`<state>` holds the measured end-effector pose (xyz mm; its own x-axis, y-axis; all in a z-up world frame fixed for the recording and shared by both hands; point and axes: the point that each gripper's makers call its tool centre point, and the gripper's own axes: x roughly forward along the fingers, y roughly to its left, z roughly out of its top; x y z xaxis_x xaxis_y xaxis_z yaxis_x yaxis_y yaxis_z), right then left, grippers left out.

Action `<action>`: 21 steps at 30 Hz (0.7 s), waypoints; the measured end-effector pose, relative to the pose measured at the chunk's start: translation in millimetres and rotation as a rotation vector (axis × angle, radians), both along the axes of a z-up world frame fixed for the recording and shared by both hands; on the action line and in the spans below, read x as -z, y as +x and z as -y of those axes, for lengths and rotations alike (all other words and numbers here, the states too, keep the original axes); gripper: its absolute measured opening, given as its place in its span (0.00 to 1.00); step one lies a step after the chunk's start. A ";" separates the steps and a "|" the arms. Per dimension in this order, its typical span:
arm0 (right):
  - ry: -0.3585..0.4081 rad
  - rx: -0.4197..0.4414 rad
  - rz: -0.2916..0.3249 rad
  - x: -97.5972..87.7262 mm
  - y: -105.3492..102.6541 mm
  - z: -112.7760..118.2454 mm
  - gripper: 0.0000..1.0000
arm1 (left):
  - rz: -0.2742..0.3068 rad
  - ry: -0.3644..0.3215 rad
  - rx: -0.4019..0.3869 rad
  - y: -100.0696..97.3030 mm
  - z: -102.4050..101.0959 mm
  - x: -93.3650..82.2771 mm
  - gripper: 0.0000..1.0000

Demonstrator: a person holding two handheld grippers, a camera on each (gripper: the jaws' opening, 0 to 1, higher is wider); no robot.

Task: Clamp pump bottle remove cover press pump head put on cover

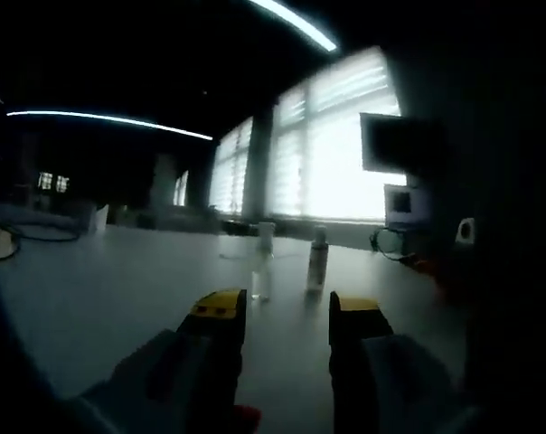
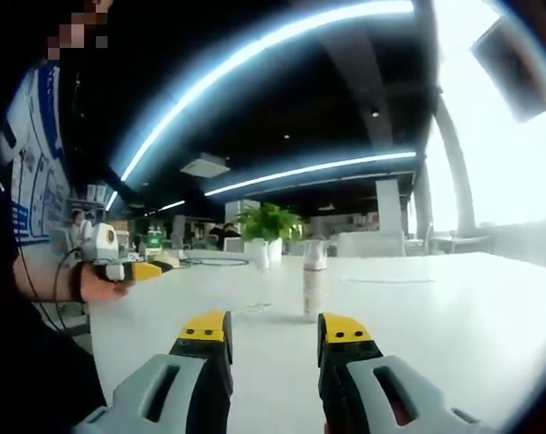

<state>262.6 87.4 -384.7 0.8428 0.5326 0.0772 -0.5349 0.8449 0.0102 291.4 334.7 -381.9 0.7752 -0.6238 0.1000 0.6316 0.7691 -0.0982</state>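
1. Left gripper (image 1: 287,312): yellow-tipped fingers spread, holding nothing, low over the pale worktop (image 1: 119,289)
2. Pump bottle (image 1: 317,262) stands upright on the worktop ahead, a clear cover (image 1: 262,267) upright just beside it
3. Right gripper (image 2: 275,333): fingers apart, empty, aimed at the bottle (image 2: 315,280)
4. The bottle's label is too blurred to read
5. A potted plant (image 2: 269,231) sits far back

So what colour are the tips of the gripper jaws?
Yellow, on grey bodies; clearest on the right gripper in the right gripper view.
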 end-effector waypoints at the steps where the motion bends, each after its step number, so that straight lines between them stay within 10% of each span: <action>1: -0.002 0.000 -0.001 0.2 -0.4 -0.6 0.32 | -0.003 0.012 0.010 -2.3 3.0 1.4 0.28; 9: -0.006 -0.005 0.000 -0.4 -4.3 -5.2 0.32 | 0.018 0.136 0.008 -2.0 10.2 12.9 0.28; 21: 0.002 -0.008 0.007 -2.2 -6.3 -3.9 0.32 | 0.011 0.120 -0.025 -4.9 -1.5 13.8 0.22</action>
<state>256.3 91.3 -382.5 0.8382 0.5388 0.0845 -0.5413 0.8408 0.0084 286.5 336.2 -395.7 0.7898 -0.6124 0.0345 0.6127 0.7904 0.0024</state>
